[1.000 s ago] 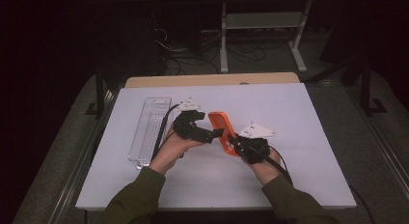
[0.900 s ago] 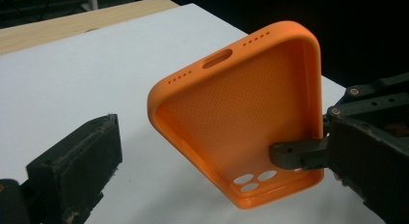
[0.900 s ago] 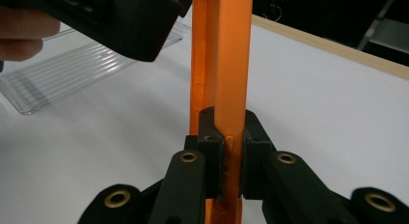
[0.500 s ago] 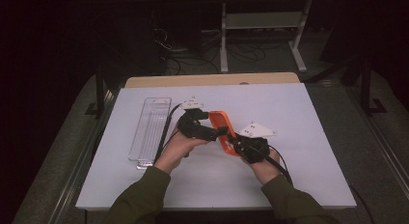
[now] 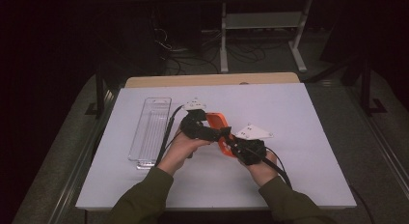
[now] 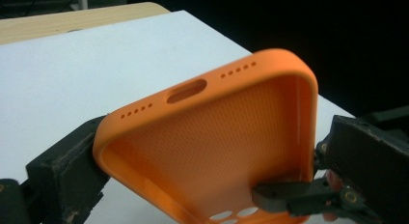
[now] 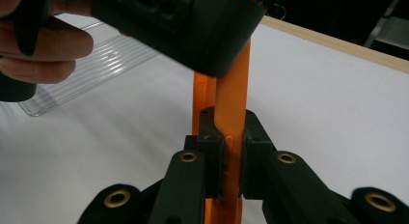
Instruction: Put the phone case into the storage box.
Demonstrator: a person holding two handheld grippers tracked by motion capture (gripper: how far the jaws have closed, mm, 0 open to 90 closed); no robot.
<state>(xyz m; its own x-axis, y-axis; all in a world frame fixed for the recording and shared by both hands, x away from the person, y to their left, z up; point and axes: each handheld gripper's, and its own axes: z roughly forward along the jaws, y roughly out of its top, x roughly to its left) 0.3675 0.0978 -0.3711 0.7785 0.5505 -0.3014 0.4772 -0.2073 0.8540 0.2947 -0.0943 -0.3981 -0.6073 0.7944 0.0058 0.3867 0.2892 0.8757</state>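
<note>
high view, item one: orange phone case [image 5: 218, 123], held off the white table [image 5: 308, 137] near its middle, between the two grippers. long axis runs from upper left to lower right in this view, from the left gripper [image 5: 211, 133] toward the right gripper [image 5: 235, 146]. both sit right at the case; neither arm is meaningfully nearer.

left gripper view, item two: phone case [image 6: 212, 137] with its hollow inside facing the camera, charging-port end pointing up and away over the table, camera cut-outs at the bottom edge of the frame. left gripper [image 6: 193, 185] has its jaws set across the width of the case, one on each long side wall; they look clenched on it, though true pad contact is hard to confirm. the other gripper's jaw tips reach in at lower right, on the case's side wall.

right gripper view, item three: phone case [image 7: 231, 103] seen edge-on, standing upright in the frame. right gripper [image 7: 230, 159] is pinched tight on the thin side wall, pads flat against both faces. the left gripper's black body crosses above, with a hand [image 7: 38, 50] at upper left.

item four: clear plastic tray [image 5: 150, 130], lying lengthwise well to the left of the case, apart from it.

judgement: any coming move turns on the case's long axis lying along the line between the two grips.
</note>
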